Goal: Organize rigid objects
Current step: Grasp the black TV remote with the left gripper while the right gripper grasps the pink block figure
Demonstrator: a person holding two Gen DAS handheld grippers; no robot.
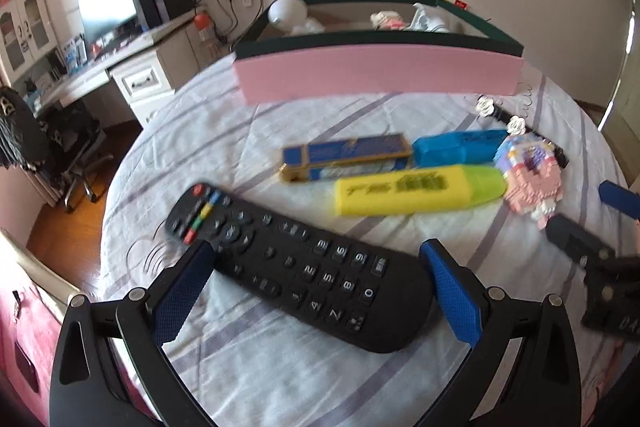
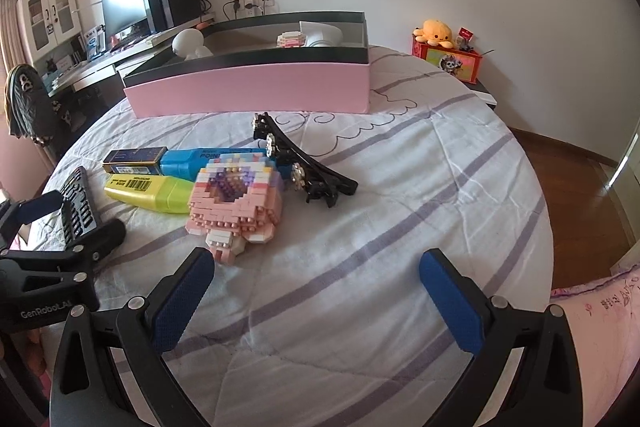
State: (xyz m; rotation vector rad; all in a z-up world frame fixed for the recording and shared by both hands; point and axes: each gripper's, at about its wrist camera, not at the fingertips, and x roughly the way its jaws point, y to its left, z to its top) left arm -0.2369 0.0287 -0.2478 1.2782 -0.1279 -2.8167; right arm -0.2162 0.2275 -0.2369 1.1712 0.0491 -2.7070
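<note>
While the remote [image 1: 296, 267] lay on the bed [image 1: 280, 379], the left hand-held gripper [image 1: 316, 255] sat spread around it, pads not yet touching. Its long axis ran diagonally across the jaw gap, button end far-left (awkward for a squeeze). The right hand-held gripper [image 2: 316, 267] was spread and empty, with the brick figure [image 2: 234, 203] just ahead-left. Likely destination was the pink box [image 1: 376, 75], well beyond the highlighters [image 1: 420, 193].

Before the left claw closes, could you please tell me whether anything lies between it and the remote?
Nothing visible does: the open left claw already straddles the black remote, which lies bare on the bedspread.
</note>
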